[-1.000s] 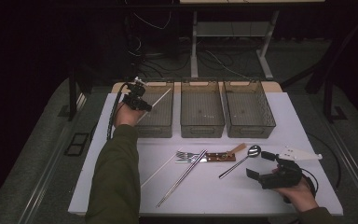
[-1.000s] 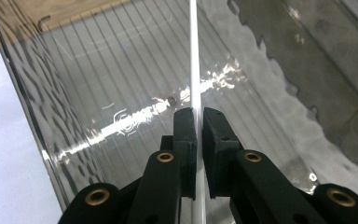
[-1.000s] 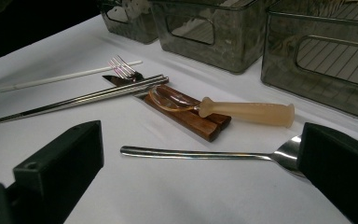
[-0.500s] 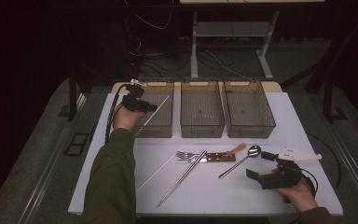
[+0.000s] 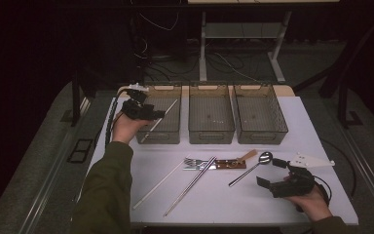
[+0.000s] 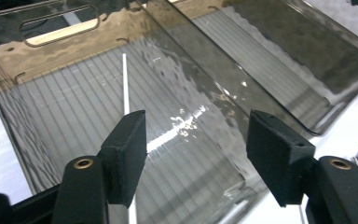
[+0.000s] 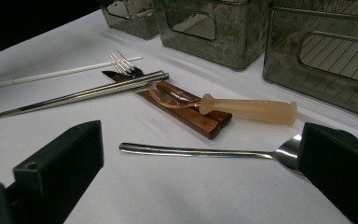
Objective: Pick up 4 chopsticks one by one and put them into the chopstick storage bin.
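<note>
Left gripper [image 5: 148, 113] withdrawn, chopstick [image 5: 159, 118] binned

left claw [image 5: 159, 115]: opened up, let go of the white stick [image 6: 125, 84]
white stick: ended up lying in the left bin [image 5: 171, 135]
left hand [image 5: 126, 126]: pulled back a bit

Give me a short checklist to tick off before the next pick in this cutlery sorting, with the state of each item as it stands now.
1. White stick lies in the left bin, leaning up its wall: ok.
2. Left hand-held gripper has let go; its jaws have just been opening and the pads stand apart with the stick lying beneath them, not pinched: ok.
3. Right hand-held gripper is open and holds nothing: ok.
4. Metal spoon lies free on the table between the right jaws: ok.
5. Second white stick is on the table, still to be sorted: not ok.
6. Middle bin is free of cutlery: cannot tell.
</note>
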A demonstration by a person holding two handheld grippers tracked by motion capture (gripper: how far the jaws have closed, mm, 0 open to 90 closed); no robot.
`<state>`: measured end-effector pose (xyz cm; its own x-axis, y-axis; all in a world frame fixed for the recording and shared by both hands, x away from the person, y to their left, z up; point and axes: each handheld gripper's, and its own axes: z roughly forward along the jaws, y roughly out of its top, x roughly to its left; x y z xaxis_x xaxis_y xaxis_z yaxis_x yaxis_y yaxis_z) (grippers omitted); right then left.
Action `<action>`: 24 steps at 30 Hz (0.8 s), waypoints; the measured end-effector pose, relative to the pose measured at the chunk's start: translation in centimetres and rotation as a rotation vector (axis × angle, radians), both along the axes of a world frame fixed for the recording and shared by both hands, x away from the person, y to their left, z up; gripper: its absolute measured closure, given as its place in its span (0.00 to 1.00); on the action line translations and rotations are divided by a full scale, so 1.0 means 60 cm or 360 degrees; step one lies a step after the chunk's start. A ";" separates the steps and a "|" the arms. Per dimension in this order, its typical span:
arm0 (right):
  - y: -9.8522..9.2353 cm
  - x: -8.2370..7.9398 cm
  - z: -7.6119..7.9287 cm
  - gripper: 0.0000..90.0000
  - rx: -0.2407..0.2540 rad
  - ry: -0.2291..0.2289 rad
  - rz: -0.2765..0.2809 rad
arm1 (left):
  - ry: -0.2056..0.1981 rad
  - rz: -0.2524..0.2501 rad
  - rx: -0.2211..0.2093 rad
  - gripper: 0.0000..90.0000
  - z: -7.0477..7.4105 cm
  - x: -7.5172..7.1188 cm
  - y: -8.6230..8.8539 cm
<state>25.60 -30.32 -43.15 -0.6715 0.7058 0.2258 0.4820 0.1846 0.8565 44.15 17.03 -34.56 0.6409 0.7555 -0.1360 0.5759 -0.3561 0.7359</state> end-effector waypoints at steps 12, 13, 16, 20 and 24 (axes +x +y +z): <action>0.000 0.000 -0.001 0.01 -0.0005 0.0014 -0.0008 | -0.0105 -0.0079 -0.0053 0.28 0.001 -0.075 -0.005; 0.000 0.000 -0.001 0.01 -0.0005 0.0014 -0.0009 | -0.0116 -0.0083 -0.0051 0.28 0.001 -0.082 -0.006; 0.000 0.000 -0.002 0.01 -0.0005 0.0016 -0.0011 | -0.0141 -0.0107 -0.0045 0.24 -0.001 -0.103 -0.007; 0.000 0.000 -0.002 0.01 -0.0004 0.0017 -0.0012 | -0.0160 -0.0124 -0.0062 0.20 -0.010 -0.131 -0.007; 0.000 0.000 -0.002 0.01 -0.0002 0.0016 -0.0012 | -0.0169 -0.0141 -0.0072 0.17 -0.024 -0.158 -0.006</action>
<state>25.61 -30.34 -43.27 -0.6639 0.7112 0.2313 0.4917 0.1821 0.8515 34.67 16.66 -35.98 0.7172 0.6901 -0.0965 0.4621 -0.3673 0.8072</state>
